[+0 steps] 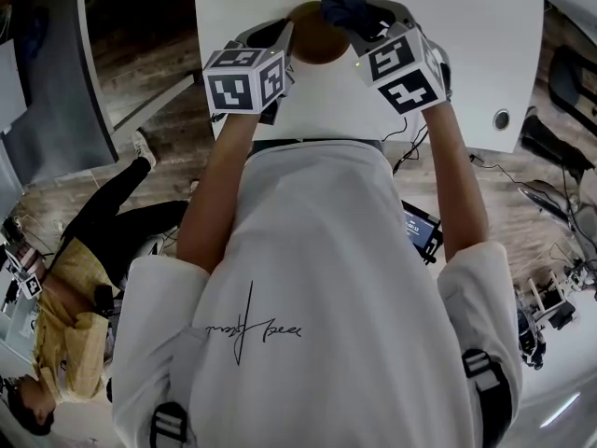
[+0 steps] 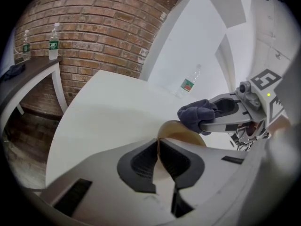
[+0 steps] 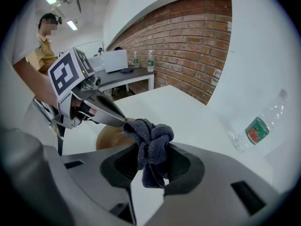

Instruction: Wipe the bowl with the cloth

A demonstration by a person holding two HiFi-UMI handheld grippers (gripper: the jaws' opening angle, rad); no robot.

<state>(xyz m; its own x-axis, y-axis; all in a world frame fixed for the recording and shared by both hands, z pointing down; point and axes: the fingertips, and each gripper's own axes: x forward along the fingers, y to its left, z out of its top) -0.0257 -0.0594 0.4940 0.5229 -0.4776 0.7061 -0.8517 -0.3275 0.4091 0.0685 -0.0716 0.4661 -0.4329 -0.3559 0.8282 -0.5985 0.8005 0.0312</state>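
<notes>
A brown bowl (image 1: 315, 35) is held tilted above the white table (image 1: 466, 45), its thin rim (image 2: 159, 147) pinched between the jaws of my left gripper (image 2: 159, 160), which is shut on it. My right gripper (image 3: 149, 166) is shut on a bunched dark grey cloth (image 3: 150, 142). The cloth (image 2: 196, 114) sits at the bowl's far rim (image 2: 181, 131), touching or just above it. In the head view the cloth (image 1: 350, 9) shows over the bowl's right edge, between my left gripper (image 1: 280, 49) and my right gripper (image 1: 373, 26).
A clear water bottle (image 2: 188, 83) with a red-green label lies on the table beyond the bowl; the bottle (image 3: 256, 126) also appears at the right. A brick wall, a side desk (image 2: 33, 72) with bottles, and a seated person (image 1: 65, 287) on the left are around.
</notes>
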